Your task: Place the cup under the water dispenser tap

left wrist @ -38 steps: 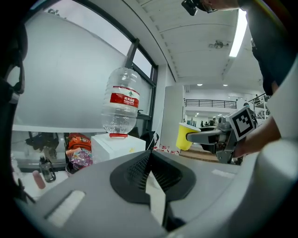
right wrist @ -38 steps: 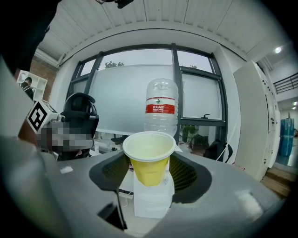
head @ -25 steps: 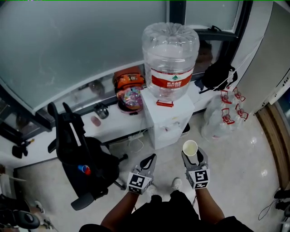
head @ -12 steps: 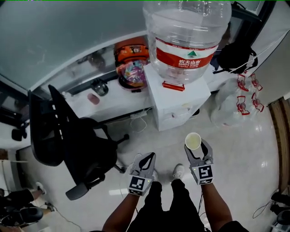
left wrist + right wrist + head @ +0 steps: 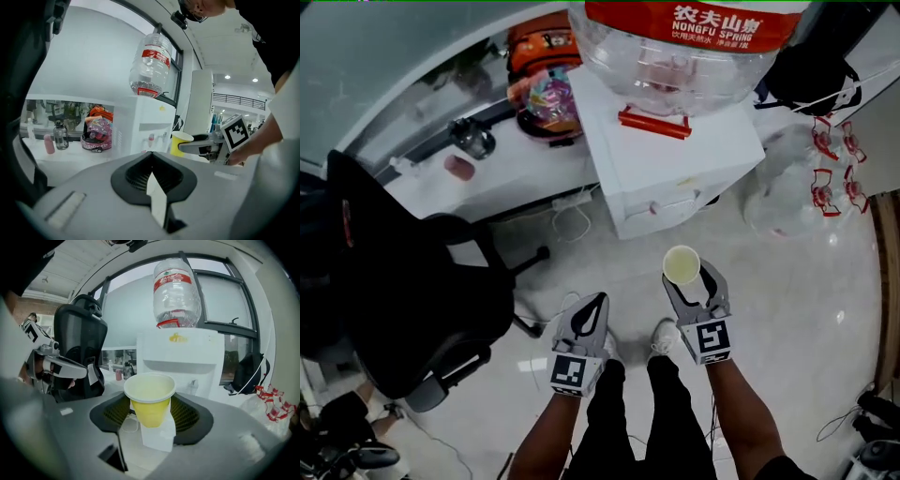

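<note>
- Currently the yellow paper cup [image 5: 150, 400] stands upright, mouth up and seemingly empty, between the jaws of my right gripper [image 5: 690, 281]. The jaws are spread wide and clamped on the cup's wall below the rim.
- The cup's long axis is vertical. It hangs above the floor, in front of my feet, not yet at the machine.
- Key relation: the small tap [image 5: 192, 385] in the recess of the white box-shaped water dispenser [image 5: 675, 164] lies straight ahead of the jaws, a little right of the cup and about level with its rim, still well apart.
- Judgement: the next move is a forward carry, keeping the cup level and low enough for the rim to pass under the tap.
- My left gripper [image 5: 598, 302] is beside the right one but farther from the dispenser. Its jaws are together with nothing between them.
- On top of the dispenser sits a large clear water bottle with a red label [image 5: 694, 47], neck down.
- Surface: pale glossy tiled floor [image 5: 806, 309].
- Room: a black office chair [image 5: 403, 281] stands to my left and a white ledge [image 5: 502, 183] runs behind it under a window.
</note>
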Tool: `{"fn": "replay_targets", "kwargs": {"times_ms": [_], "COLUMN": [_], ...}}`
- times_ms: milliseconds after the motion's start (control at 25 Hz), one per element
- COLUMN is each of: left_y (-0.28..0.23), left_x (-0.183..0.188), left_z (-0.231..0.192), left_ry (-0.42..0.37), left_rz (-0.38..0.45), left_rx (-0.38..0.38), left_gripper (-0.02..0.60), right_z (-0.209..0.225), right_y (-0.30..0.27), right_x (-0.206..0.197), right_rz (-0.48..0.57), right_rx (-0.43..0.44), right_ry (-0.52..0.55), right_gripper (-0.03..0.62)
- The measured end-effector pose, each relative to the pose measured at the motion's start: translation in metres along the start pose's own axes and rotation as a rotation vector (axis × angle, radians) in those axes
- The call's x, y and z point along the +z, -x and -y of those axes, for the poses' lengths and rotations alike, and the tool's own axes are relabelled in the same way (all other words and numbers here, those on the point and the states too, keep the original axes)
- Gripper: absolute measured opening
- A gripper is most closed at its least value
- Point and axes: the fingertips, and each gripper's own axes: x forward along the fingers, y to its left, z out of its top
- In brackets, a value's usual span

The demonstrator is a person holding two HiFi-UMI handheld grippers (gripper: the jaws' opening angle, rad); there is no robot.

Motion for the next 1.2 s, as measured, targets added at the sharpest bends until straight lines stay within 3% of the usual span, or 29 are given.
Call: {"fn": "replay_targets", "kwargs": {"times_ms": [120, 280, 560, 800, 1000, 1200], "left_y": [-0.005, -0.014, -0.026, -0.033, -0.038, -0.035], "left_x": [-0.016, -0.036, -0.065, -0.071, -0.079, -0.089], "left_z": [-0.021, -0.043, -0.035, -0.022, -0.027, -0.033], "left_ry": [0.000, 0.040, 0.037, 0.030, 0.035, 0.026], "left_rz": [-0.016, -0.012, -0.035, 0.005, -0.002, -0.018], "left_rx": [0.058, 0.121, 0.085, 0.043, 0.038, 0.045], "left_gripper": [0.017, 0.017, 0.017, 0.017, 0.017, 0.017], "right_z": [-0.006, 0.007, 0.021, 0.032, 0.027, 0.025], "right_y": [-0.021, -0.043, -0.085, -0.127, -0.149, -0.163], "right_x": [-0.025, -0.058, -0.097, -0.110, -0.135, -0.145], "right_rz": [-0.008, -0.001, -0.064, -0.065, -0.114, -0.099], "right_rx": [0.015, -0.003, -0.015, -0.005, -0.011, -0.017], "right_ry": [-0.004, -0.128, -0.112, -0.064, -0.061, -0.033], "right_gripper": [0.272, 0.272, 0.275, 0.275, 0.278, 0.278]}}
